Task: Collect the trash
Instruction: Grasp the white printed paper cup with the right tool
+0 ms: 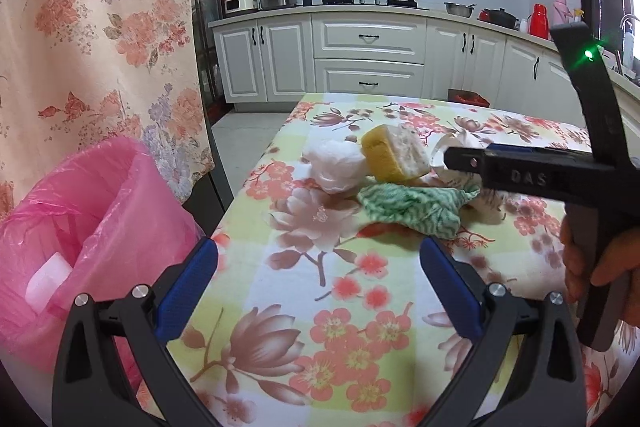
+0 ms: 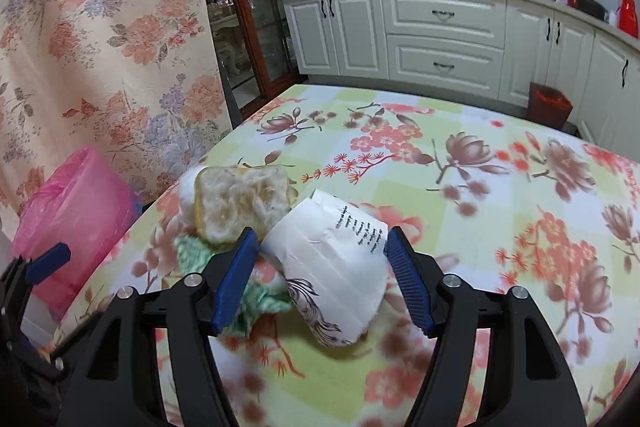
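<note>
The right gripper is straddling the crumpled paper wrapper just beside the sponge, fingers parted, not yet pinching. Light and crushable, it likely wants a mid-body squeeze. The left gripper is hovering unclenched.

Left wrist view sits low at the table's near edge, facing the kitchen counter, trash pile mid-distance. Right wrist view is much closer, nearly on the crumpled paper, same heading, probably angled slightly left. Both share the sponge, green cloth, pink-lined bin and floral tablecloth.
</note>
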`<move>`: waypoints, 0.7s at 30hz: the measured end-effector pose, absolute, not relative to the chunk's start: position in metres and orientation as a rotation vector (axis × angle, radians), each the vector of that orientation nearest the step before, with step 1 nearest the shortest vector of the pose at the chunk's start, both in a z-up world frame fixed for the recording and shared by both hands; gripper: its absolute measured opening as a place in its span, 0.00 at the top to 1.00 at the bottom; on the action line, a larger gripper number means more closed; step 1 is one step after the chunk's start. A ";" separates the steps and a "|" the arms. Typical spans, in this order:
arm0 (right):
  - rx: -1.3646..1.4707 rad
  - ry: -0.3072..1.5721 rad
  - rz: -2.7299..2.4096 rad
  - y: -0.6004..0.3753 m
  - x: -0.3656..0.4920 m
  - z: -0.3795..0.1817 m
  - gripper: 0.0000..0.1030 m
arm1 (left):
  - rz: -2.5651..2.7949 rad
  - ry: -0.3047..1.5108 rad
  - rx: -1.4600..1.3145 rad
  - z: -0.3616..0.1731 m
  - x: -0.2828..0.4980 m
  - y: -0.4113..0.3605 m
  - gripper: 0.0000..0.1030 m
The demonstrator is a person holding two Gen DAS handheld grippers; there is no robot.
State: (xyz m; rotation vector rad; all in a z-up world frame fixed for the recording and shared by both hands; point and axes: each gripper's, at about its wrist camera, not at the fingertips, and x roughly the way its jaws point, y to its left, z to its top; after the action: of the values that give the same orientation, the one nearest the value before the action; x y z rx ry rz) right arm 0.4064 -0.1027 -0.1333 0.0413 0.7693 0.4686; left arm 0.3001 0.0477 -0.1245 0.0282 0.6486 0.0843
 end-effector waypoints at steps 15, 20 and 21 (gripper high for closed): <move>0.084 0.749 0.427 -0.147 0.390 -0.130 0.38 | 0.046 0.671 -0.001 -0.127 0.329 0.016 0.05; 0.110 0.729 0.390 -0.177 0.378 -0.125 0.38 | 0.061 0.694 -0.023 -0.130 0.349 0.000 0.05; 0.114 0.728 0.387 -0.182 0.377 -0.124 0.38 | 0.068 0.698 -0.032 -0.131 0.352 -0.002 0.05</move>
State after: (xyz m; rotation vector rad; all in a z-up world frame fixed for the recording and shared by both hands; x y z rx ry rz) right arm 0.3766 -0.1816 -0.1242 0.1137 0.7278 0.3873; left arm 0.3520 -0.0023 -0.1306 -0.0316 0.6976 0.0677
